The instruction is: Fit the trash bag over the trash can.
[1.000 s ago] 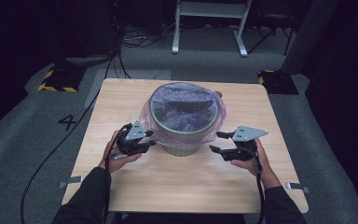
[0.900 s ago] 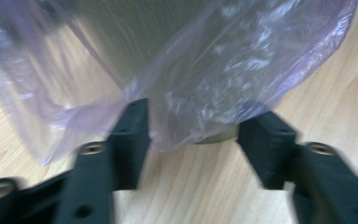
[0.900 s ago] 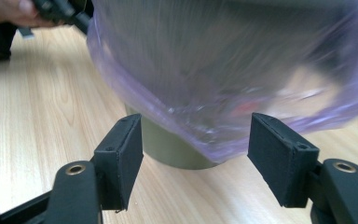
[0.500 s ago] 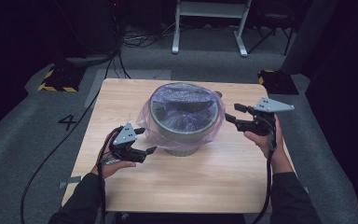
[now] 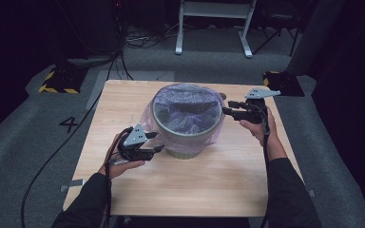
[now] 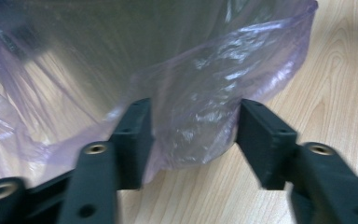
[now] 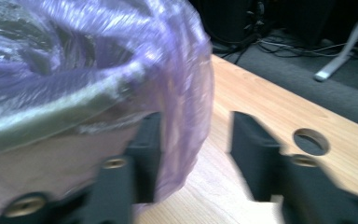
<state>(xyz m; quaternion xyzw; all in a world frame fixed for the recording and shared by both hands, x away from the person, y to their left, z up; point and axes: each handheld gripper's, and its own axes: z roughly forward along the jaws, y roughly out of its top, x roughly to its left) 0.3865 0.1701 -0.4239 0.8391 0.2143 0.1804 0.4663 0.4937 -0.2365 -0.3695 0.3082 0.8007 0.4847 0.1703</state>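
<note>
A grey round bin stands mid-table, lined with a purple translucent plastic bag folded over its rim. My left gripper is open at the bin's lower left, and a hanging flap of the bag lies between its jaws. Near the rim on the bin's right side, my right gripper is open too. The bag's overhang bulges between its jaws, against the left fingertip.
The wooden table has bare room in front of the bin and a round hole near its far right edge. Cables trail from both grippers. On the floor behind are a metal stand and striped blocks.
My right gripper has moved away from me, from the bin's front right up to its rim. My left gripper has dropped lower and slid nearer the bin's base.
</note>
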